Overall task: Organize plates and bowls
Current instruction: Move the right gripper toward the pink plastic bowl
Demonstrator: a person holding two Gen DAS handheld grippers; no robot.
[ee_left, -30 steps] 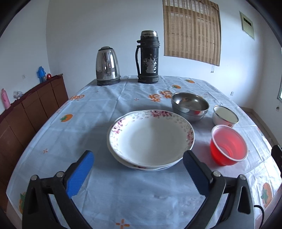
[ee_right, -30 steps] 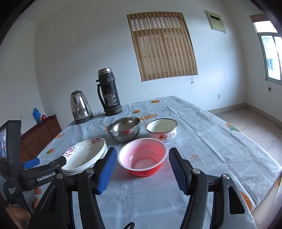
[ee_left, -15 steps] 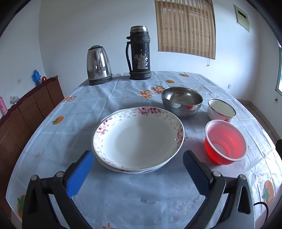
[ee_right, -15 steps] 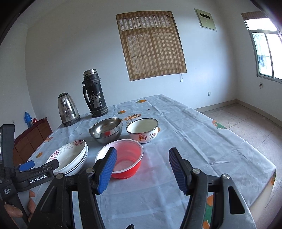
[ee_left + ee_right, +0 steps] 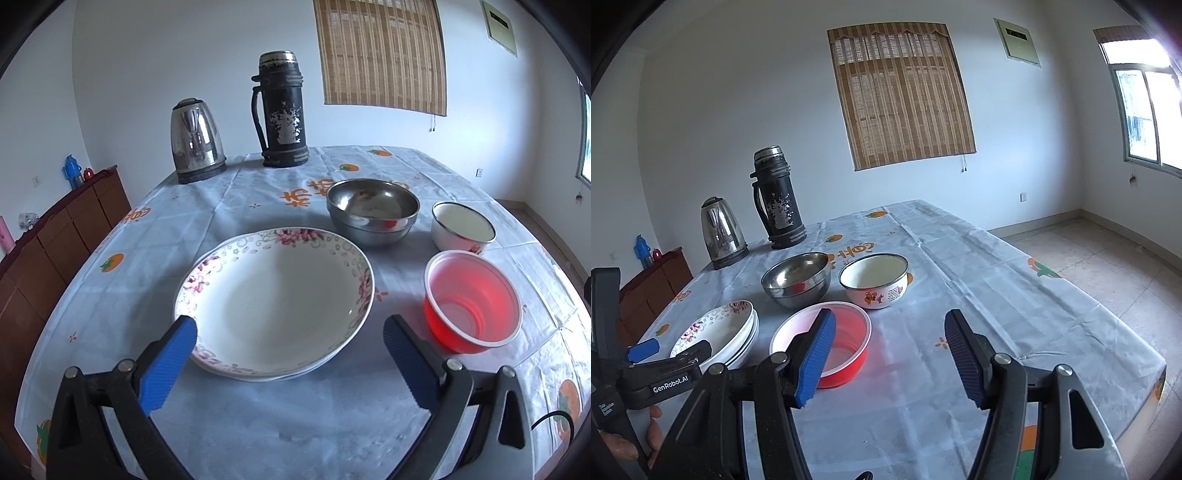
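Facing stacked plates (image 5: pixel 273 306), left tool (image 5: pixel 290 332) spread; right tool (image 5: pixel 888 339) spread, red bowl (image 5: pixel 846 343) beneath.

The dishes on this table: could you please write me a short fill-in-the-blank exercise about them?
1. The floral plates lie between the open fingers of the ____ gripper.
2. The plastic bowl nearest the right gripper is ____ in colour.
3. The bowl beside the white enamel bowl is made of ____.
4. The kettle stands next to a black ____.

Missing words: left; red; steel; thermos
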